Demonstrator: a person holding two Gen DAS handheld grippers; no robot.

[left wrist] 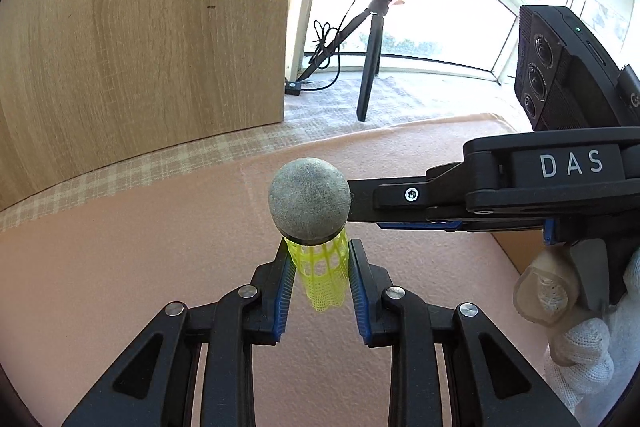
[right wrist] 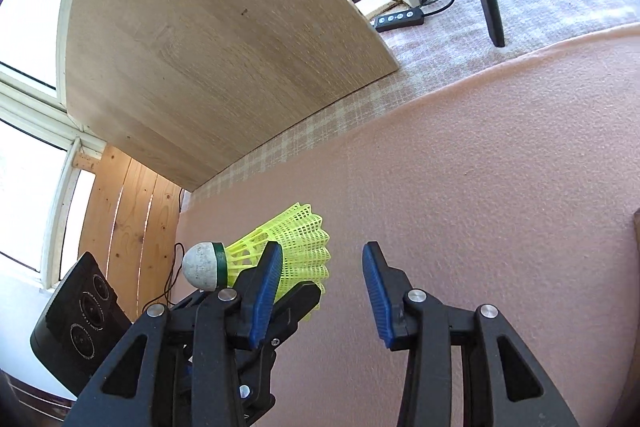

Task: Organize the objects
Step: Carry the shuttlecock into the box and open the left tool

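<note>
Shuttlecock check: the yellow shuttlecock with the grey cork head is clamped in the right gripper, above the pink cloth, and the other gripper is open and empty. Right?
Not quite: the left gripper clamps the yellow shuttlecock by its skirt, as the left wrist view shows. The right gripper is the open, empty one. It is above the pink cloth.

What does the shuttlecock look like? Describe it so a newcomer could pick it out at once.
Start from the pink mat in front of the upright wooden board. Above the mat, the left gripper has its jaws around the skirt of a shuttlecock. It is the only neon-yellow thing in view, with a mesh plastic skirt and a rounded grey cork tip pointing up.
</note>
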